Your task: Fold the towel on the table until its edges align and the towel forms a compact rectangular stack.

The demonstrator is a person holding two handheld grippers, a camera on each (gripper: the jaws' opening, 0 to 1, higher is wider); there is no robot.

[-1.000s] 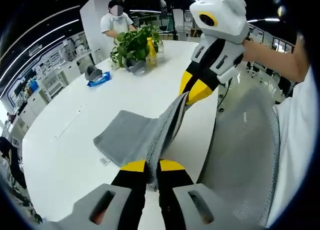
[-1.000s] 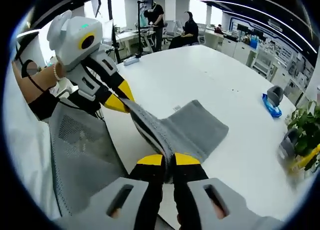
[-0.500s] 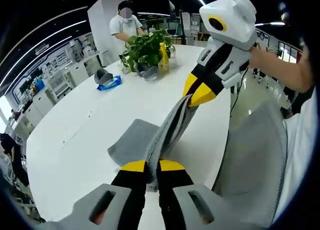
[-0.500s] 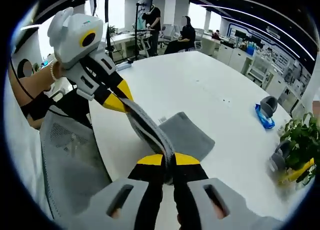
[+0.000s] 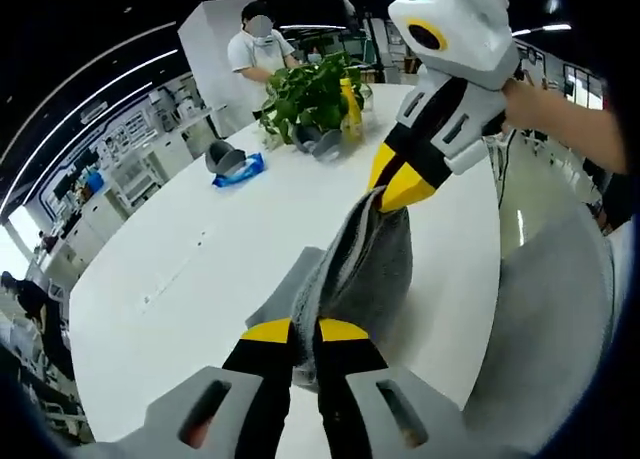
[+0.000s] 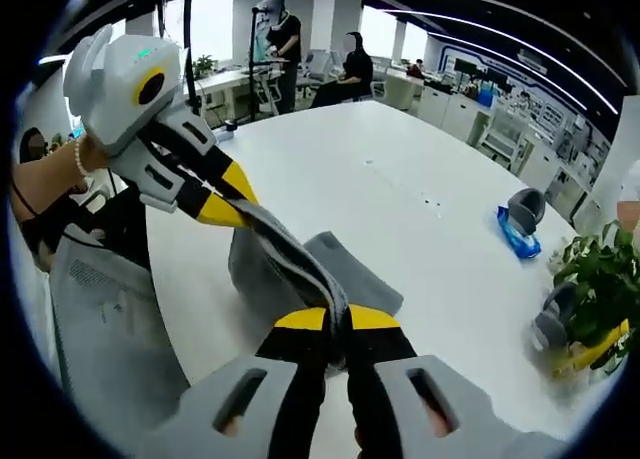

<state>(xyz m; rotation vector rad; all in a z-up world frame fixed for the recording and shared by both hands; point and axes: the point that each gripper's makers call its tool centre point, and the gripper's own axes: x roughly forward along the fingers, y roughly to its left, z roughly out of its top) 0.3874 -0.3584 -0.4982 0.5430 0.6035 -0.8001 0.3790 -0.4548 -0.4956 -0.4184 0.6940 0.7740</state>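
Observation:
The grey towel [image 5: 365, 264] hangs between both grippers above the white table [image 5: 200, 249], its lower part draped down onto the tabletop. My left gripper [image 5: 304, 331] is shut on one corner of the towel's edge. My right gripper [image 6: 337, 319] is shut on the other corner of the towel [image 6: 290, 269]. In the left gripper view the right gripper [image 5: 400, 189] pinches the towel's far end. In the right gripper view the left gripper [image 6: 222, 211] clamps the cloth from the upper left, held by a hand.
A potted plant [image 5: 315, 94] with a yellow bottle [image 5: 350, 114], a grey item [image 5: 225, 157] and a blue packet [image 5: 240, 172] stand at the table's far end. A mesh chair [image 5: 560, 329] sits at the near edge. People stand and sit in the background [image 6: 285, 39].
Both grippers have carried the towel's held edge forward over the table. The towel now bunches and folds over itself; more of it hangs doubled above the tabletop.

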